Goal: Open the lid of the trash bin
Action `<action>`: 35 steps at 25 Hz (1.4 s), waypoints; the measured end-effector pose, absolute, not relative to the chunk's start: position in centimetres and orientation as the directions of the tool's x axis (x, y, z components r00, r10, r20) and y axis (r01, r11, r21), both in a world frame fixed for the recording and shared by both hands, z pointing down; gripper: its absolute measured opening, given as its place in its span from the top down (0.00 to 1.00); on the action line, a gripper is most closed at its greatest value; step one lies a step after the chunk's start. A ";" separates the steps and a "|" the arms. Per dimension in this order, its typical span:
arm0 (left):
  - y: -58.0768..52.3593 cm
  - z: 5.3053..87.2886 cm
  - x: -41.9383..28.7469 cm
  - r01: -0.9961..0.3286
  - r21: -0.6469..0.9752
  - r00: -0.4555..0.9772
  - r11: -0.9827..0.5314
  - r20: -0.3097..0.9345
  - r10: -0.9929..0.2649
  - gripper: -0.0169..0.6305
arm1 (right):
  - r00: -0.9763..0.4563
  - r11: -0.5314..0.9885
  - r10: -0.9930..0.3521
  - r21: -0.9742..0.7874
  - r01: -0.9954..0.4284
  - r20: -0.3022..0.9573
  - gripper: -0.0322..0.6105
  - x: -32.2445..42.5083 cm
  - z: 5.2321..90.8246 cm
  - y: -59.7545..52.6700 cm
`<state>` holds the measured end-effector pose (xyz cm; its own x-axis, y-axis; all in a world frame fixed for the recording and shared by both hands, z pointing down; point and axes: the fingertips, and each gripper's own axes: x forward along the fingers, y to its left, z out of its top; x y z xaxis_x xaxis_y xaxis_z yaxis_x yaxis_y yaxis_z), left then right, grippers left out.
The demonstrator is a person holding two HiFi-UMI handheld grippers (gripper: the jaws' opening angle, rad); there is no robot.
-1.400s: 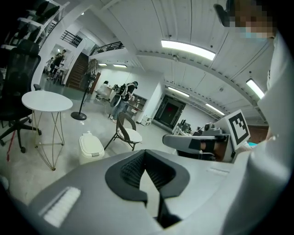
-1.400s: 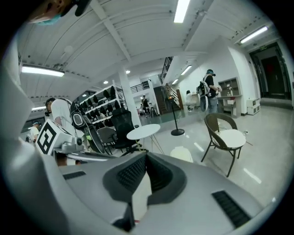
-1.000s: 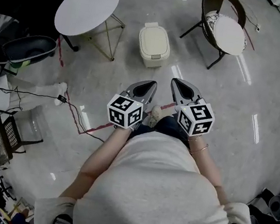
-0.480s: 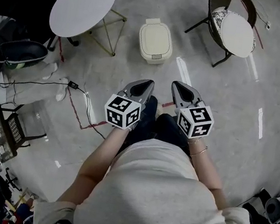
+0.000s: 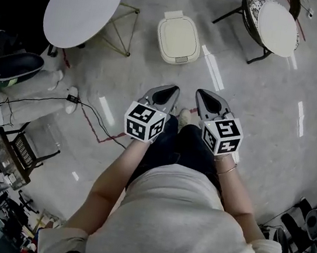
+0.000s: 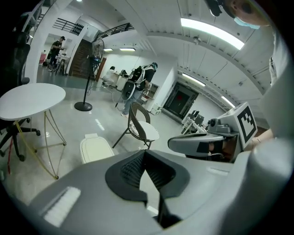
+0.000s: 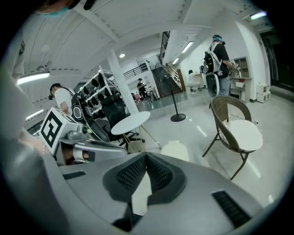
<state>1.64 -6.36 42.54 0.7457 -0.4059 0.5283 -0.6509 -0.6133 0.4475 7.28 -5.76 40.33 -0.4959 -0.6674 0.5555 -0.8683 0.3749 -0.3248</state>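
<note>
The cream trash bin stands on the grey floor with its lid down, ahead of me between the table and the chair. My left gripper and right gripper are held side by side at waist height, well short of the bin, both shut on nothing. In the left gripper view the bin lies beyond the closed tips, to their left. In the right gripper view the bin shows just past the closed tips, to their right.
A round white table on thin legs stands left of the bin. A dark chair with a white cushion stands to its right. A black cable and red line cross the floor at left. People stand far off in the gripper views.
The person has stepped forward, so the bin looks slightly larger and the table and chair have slid outward. Both grippers stay shut and level in front of the body.
</note>
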 end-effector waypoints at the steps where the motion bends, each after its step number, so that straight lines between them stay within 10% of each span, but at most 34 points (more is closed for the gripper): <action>1: -7.0 43.0 1.5 -0.649 0.453 0.747 -0.611 0.532 -0.399 0.97 | -0.494 0.371 -0.663 -0.326 -0.869 0.563 0.94 7.1 40.8 -6.3; 35: -14.4 64.6 3.3 -0.729 0.500 0.664 -0.467 0.681 -0.307 0.97 | -0.508 0.252 -0.508 -0.444 -0.860 0.695 0.94 10.2 62.6 -15.1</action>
